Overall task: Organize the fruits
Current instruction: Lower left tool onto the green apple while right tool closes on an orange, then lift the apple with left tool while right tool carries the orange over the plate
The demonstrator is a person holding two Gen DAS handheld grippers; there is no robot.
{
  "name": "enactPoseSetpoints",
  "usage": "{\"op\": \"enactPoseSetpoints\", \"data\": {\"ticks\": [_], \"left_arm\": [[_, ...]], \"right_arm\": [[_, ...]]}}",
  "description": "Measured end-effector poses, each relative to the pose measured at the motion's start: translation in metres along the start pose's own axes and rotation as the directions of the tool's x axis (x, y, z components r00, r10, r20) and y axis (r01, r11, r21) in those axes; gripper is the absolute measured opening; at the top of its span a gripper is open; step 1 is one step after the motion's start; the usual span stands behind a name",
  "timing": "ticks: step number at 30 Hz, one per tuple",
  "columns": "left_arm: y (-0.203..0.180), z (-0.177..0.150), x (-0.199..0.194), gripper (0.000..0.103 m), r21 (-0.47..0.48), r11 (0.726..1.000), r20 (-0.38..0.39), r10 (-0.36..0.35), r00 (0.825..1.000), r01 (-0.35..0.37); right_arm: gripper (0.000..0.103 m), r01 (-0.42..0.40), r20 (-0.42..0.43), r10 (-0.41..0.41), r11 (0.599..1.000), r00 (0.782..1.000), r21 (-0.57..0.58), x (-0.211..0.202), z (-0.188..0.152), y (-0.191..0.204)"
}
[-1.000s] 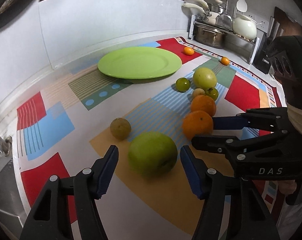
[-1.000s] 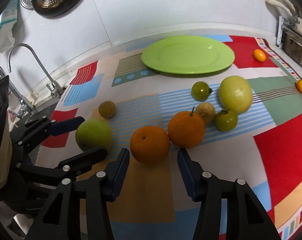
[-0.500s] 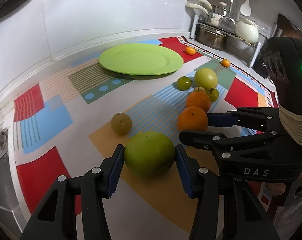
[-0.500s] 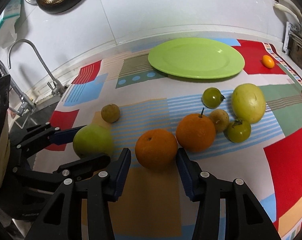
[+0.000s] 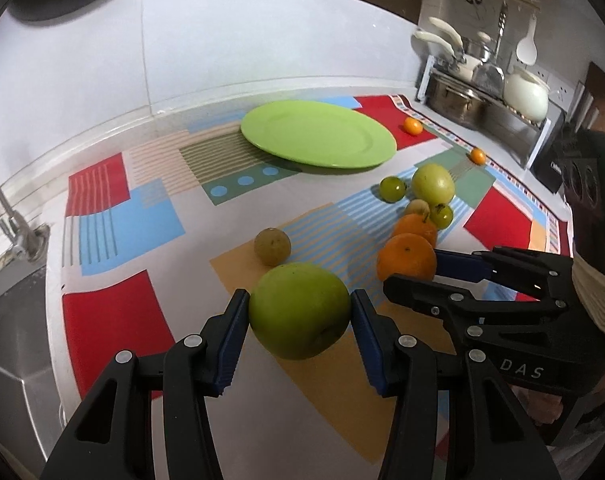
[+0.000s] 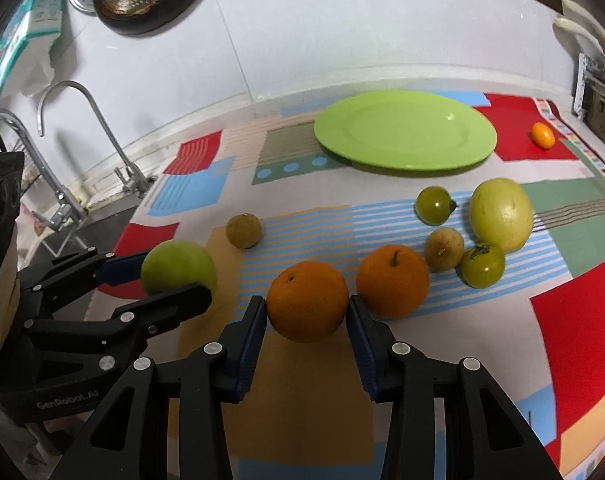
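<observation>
**Both grippers on fruit, plate bare**

- Patterned mat [image 6: 206, 192]: covers the counter, red, blue, tan and green blocks; all fruit lies on it.
- Green plate [image 6: 402, 132]: at 12 o'clock in the right wrist view, nothing on it, well apart from both grippers.
- Left gripper [image 5: 300, 316]: blue pads pressed against both flanks of the green apple [image 5: 300, 310], pinching it at 6 o'clock in its own view. Apple sits over the tan block.
- Right gripper [image 6: 306, 308]: jaws closing, pads touching both sides of the near orange [image 6: 306, 300], at 6 o'clock in its view. It stands just to the right of the left gripper.
- Yellow-green apple [image 6: 500, 214]: at 2 o'clock, the largest of the loose cluster.
- Second orange [image 6: 392, 280]: stem up, just beside the near orange at its 2 o'clock; whether they touch I cannot tell.
- Two green tomatoes [image 6: 434, 205]: one at the cluster's 11, one at its 5.
- Two small brownish fruits [image 6: 243, 230]: one alone near the green apple, one inside the cluster.
- Two small orange fruits [image 6: 542, 135]: on the mat's far right edge.
</observation>
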State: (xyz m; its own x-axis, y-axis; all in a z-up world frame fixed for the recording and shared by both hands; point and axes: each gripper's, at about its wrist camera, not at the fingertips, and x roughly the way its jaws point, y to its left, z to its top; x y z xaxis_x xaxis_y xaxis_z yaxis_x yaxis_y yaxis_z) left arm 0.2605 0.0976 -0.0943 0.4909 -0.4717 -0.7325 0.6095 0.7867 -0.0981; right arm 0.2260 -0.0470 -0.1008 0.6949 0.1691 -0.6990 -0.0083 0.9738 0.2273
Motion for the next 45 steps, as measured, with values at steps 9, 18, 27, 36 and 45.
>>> {"op": "enactPoseSetpoints", "data": {"ticks": [9, 18, 27, 36, 45], "left_arm": [[-0.016, 0.001, -0.024, 0.050, -0.057, 0.998, 0.048, 0.036, 0.998, -0.033], [-0.051, 0.014, -0.041, 0.051, -0.084, 0.992, 0.120, 0.101, 0.988, -0.092], [-0.091, 0.043, -0.032, 0.051, -0.156, 0.974, 0.164, 0.190, 0.968, -0.165], [-0.108, 0.090, -0.003, 0.051, -0.194, 0.956, 0.179, 0.256, 0.950, -0.221], [-0.096, 0.133, 0.042, 0.051, -0.169, 0.960, 0.139, 0.249, 0.959, -0.224]], "right_arm": [[0.042, -0.006, 0.064, 0.009, 0.999, 0.998, -0.037, -0.036, 0.003, 0.004], [0.042, -0.024, 0.111, 0.032, 0.997, 0.993, -0.070, -0.066, 0.012, -0.017], [0.042, -0.065, 0.137, 0.088, 0.983, 0.987, -0.169, -0.083, 0.041, -0.058], [0.042, -0.093, 0.144, 0.133, 0.962, 0.981, -0.255, -0.074, 0.086, -0.102], [0.042, -0.087, 0.127, 0.129, 0.952, 0.983, -0.292, -0.039, 0.128, -0.130]]}}
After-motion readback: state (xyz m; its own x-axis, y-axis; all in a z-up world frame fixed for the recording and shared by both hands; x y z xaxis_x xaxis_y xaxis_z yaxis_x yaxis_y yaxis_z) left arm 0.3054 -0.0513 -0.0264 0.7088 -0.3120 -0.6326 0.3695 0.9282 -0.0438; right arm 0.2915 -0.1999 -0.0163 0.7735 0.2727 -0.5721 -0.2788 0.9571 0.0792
